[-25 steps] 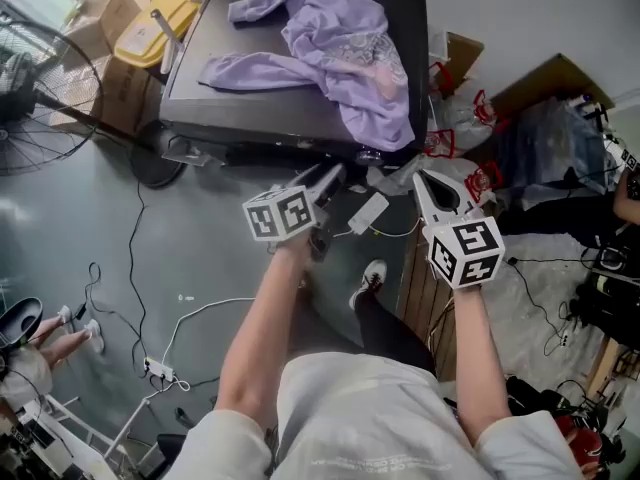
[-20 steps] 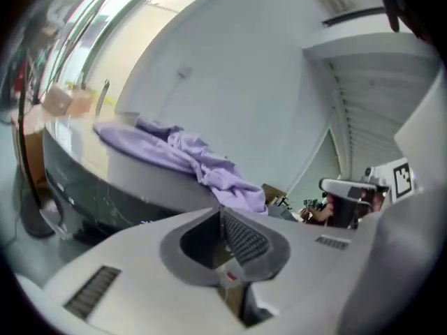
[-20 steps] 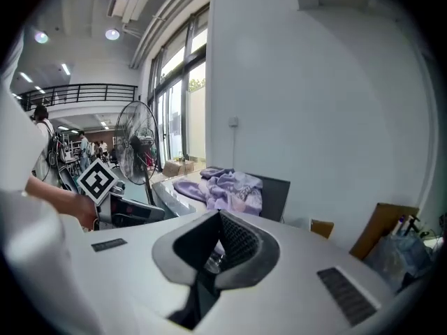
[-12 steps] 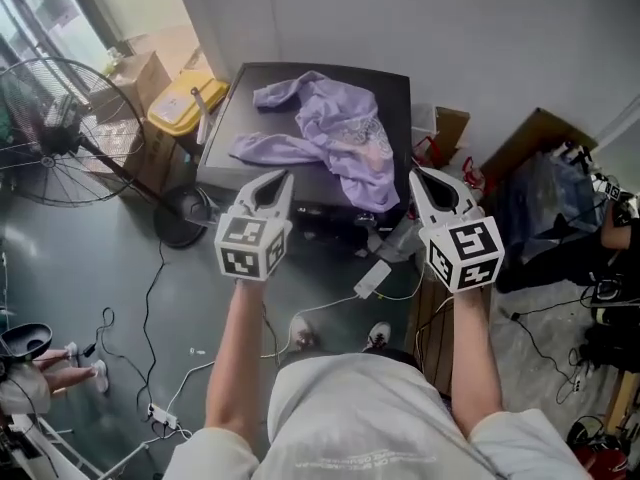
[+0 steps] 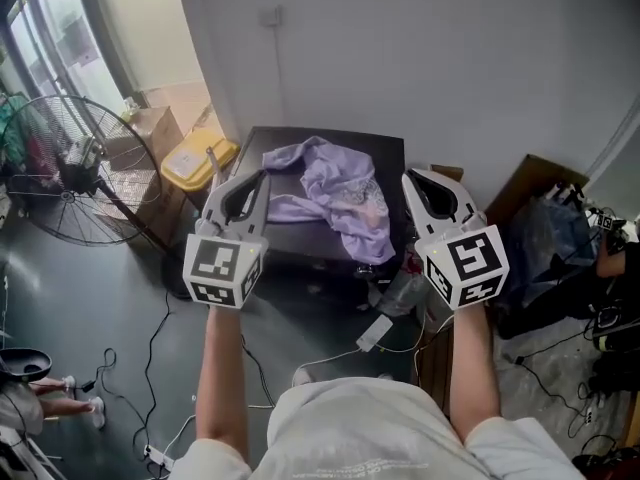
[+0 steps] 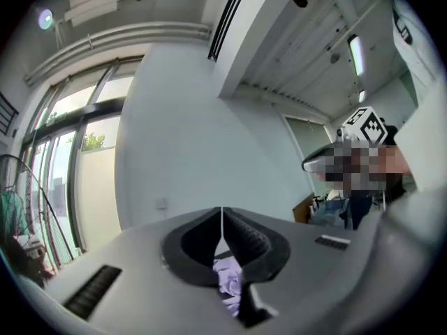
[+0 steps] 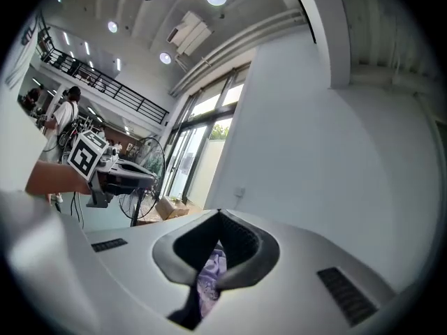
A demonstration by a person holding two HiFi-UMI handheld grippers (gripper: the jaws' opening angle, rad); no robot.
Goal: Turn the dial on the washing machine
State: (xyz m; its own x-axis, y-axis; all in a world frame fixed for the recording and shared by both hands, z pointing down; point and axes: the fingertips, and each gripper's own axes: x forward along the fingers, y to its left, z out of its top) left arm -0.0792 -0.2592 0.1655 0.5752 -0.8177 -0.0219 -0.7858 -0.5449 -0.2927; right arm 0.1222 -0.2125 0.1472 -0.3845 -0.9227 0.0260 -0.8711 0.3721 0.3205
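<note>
Both the left gripper [image 5: 262, 176] and the right gripper [image 5: 408, 176] hang above the near edge of the washing machine [image 5: 310, 243], fingers [image 6: 242, 239] shut tight on nothing, a purple garment [image 5: 340, 193] sprawls across its lid, and with its dial out of sight I reckon the turn can't be counted done.

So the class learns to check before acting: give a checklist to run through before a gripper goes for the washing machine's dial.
1. Left gripper empty: ok, jaws together on nothing.
2. Right gripper empty: ok, jaws together on nothing.
3. Jaws open enough to take a dial: not ok, both shut.
4. Dial in sight: not ok, no view shows it.
5. Purple garment clear of the controls: cannot tell; it lies on the washing machine top, reaching its front edge.
</note>
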